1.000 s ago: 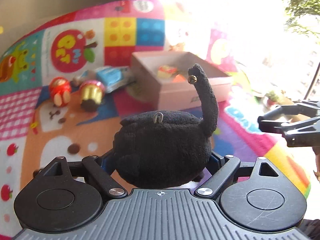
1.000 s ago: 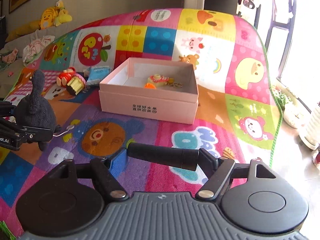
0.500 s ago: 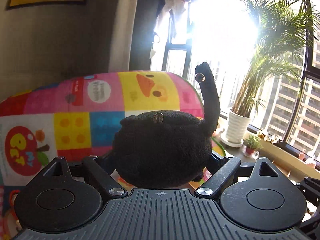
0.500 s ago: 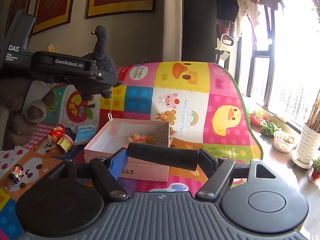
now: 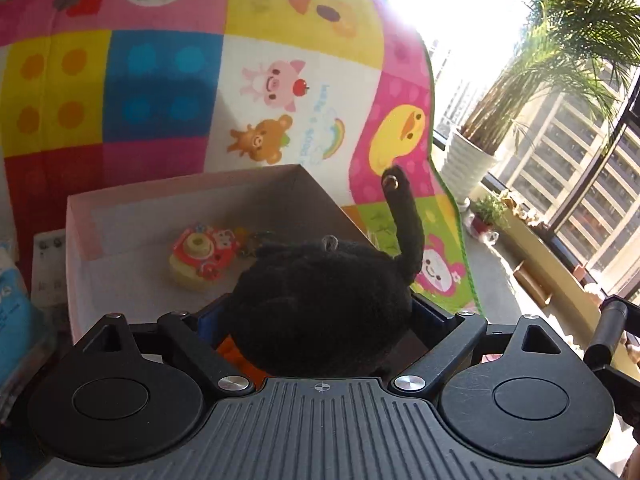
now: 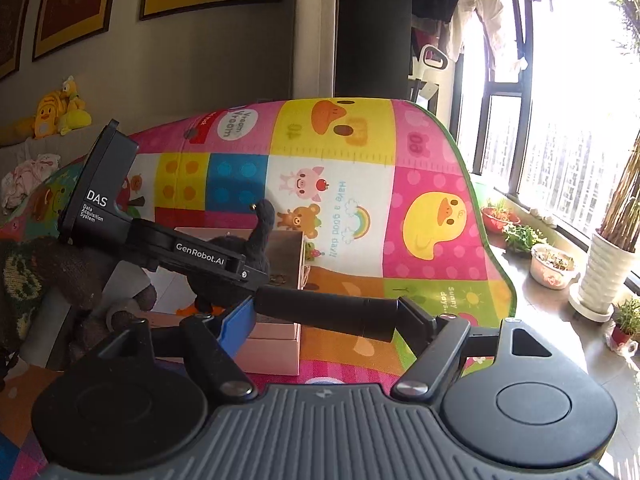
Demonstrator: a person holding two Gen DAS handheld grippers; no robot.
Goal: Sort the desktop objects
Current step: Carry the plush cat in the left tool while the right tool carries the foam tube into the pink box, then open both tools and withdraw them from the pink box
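My left gripper (image 5: 320,312) is shut on a black plush toy (image 5: 320,300) with a long neck and holds it above the open pink box (image 5: 80,224). In the box lie a red and yellow toy camera (image 5: 202,254) and something orange (image 5: 236,356) under the plush. In the right wrist view the left gripper (image 6: 224,276) and the plush (image 6: 260,236) hang over the box (image 6: 276,344). My right gripper (image 6: 324,316) is shut on a black cylinder (image 6: 328,314), held beside the box; the cylinder also shows in the left wrist view (image 5: 606,328).
The colourful play mat (image 5: 168,80) lies under the box. A blue packet (image 5: 12,308) lies left of the box. Potted plants (image 6: 604,272) stand by the window on the right. Plush toys (image 6: 56,108) sit on the back ledge.
My left gripper has come down and tilted forward with the plush, from high above the mat to just over the box. My right gripper has moved closer to the box.
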